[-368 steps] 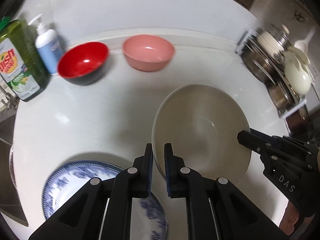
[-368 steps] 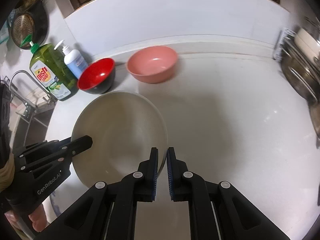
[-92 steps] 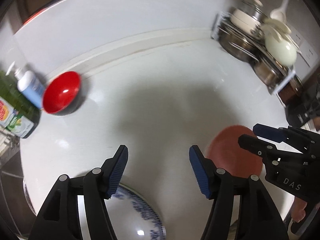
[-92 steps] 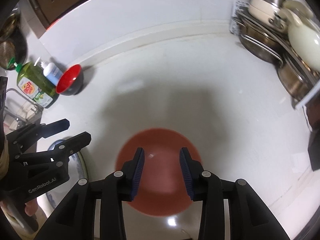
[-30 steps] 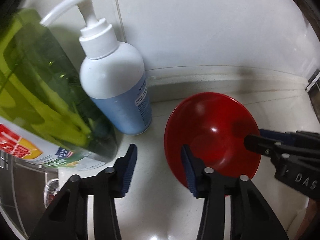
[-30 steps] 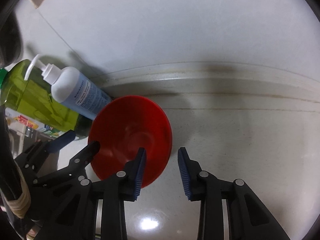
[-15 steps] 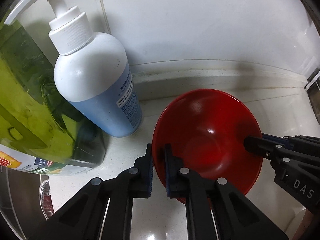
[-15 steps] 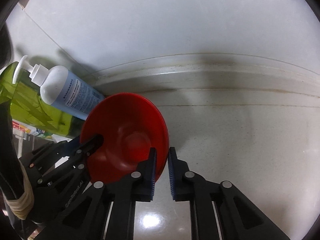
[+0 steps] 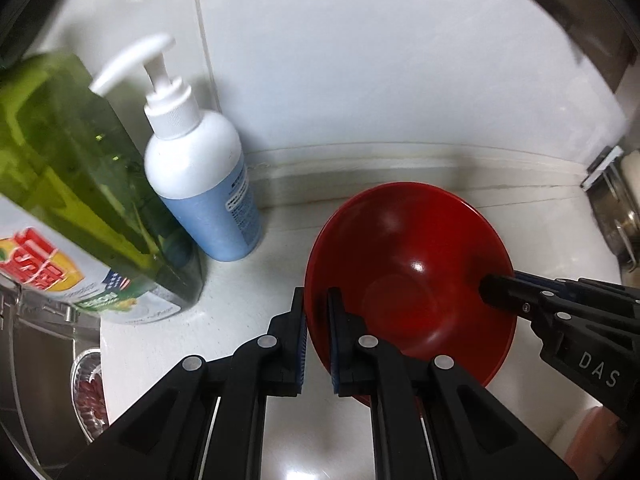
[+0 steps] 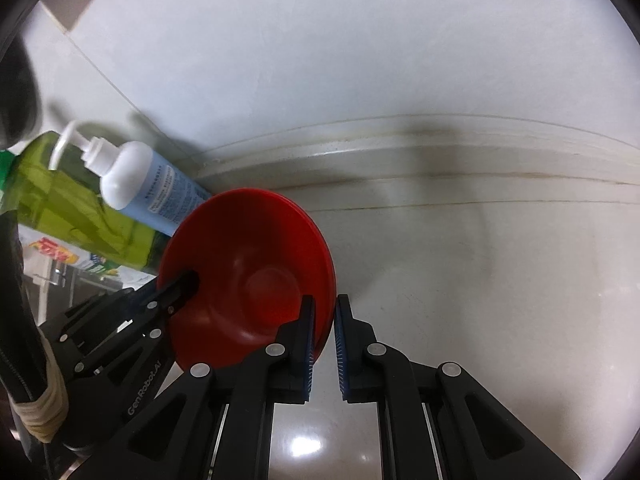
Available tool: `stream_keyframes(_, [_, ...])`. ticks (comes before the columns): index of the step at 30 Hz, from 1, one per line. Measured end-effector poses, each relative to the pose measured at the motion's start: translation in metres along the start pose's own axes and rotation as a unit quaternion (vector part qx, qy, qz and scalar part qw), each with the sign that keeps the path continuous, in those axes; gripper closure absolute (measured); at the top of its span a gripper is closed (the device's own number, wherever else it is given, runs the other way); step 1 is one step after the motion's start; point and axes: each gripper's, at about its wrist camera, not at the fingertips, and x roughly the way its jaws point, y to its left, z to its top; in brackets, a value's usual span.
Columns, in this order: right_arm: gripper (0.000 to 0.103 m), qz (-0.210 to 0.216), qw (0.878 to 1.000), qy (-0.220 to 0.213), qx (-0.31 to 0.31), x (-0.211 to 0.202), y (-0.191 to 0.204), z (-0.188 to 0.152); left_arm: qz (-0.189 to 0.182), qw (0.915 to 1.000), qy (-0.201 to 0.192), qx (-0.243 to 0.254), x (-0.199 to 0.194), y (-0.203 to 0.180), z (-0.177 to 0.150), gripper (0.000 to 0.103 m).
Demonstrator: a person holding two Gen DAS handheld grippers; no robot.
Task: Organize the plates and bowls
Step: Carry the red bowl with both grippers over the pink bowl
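Both grippers are locked onto the red bowl [image 9: 412,280] here, one on each side of it. The left gripper [image 9: 317,336] has its jaws pinched narrow over the bowl's left rim, one blue pad outside the wall and one inside. Across the bowl, the right gripper [image 10: 323,346] does the same on the opposite rim, jaws drawn tight with the red edge clamped between the pads; from the left wrist view its black fingers reach in at the bowl's right edge [image 9: 504,292]. The bowl sits tilted between them above the white countertop [image 10: 480,280], close to the back wall's raised edge. Just beside it on the left stands a white-and-blue pump bottle [image 9: 204,184], and next to that a green dish soap bottle [image 9: 68,184] with a colourful label. At the far right edge, a metal rack with pots [image 9: 616,208] peeks in, blurred.
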Motion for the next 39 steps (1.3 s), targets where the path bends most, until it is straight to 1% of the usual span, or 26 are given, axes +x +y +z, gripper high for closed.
stream_keyframes(4, [0.092, 0.005, 1.000, -0.017, 0.008, -0.024, -0.006, -0.013, -0.011, 0.9999, -0.011, 0.006, -0.023, -0.011, -0.006, 0.092])
stream_keyframes(9, [0.092, -0.001, 0.999, -0.038, 0.009, -0.053, -0.009, -0.031, -0.024, 0.9993, -0.024, 0.013, -0.053, -0.024, -0.017, 0.092])
stream_keyframes(18, [0.092, -0.015, 0.998, -0.067, 0.016, -0.098, -0.016, -0.063, -0.044, 0.9976, -0.039, 0.038, -0.092, -0.067, -0.047, 0.092])
stream_keyframes(21, [0.092, -0.019, 0.997, -0.077, 0.022, -0.115, -0.022, -0.078, -0.051, 0.9969, -0.042, 0.043, -0.099, -0.076, -0.055, 0.092])
stream_keyframes(26, [0.092, -0.031, 0.995, -0.090, 0.027, -0.138, -0.032, -0.103, -0.068, 0.9952, -0.045, 0.053, -0.121, -0.099, -0.073, 0.092])
stream_keyframes(30, [0.092, -0.035, 0.994, -0.099, 0.036, -0.158, -0.046, -0.124, -0.087, 0.9934, -0.044, 0.061, -0.134, -0.116, -0.088, 0.092])
stream_keyframes(39, [0.092, -0.045, 0.990, -0.111, 0.070, -0.188, -0.073, -0.169, -0.112, 0.9890, -0.047, 0.085, -0.153, -0.159, -0.115, 0.092])
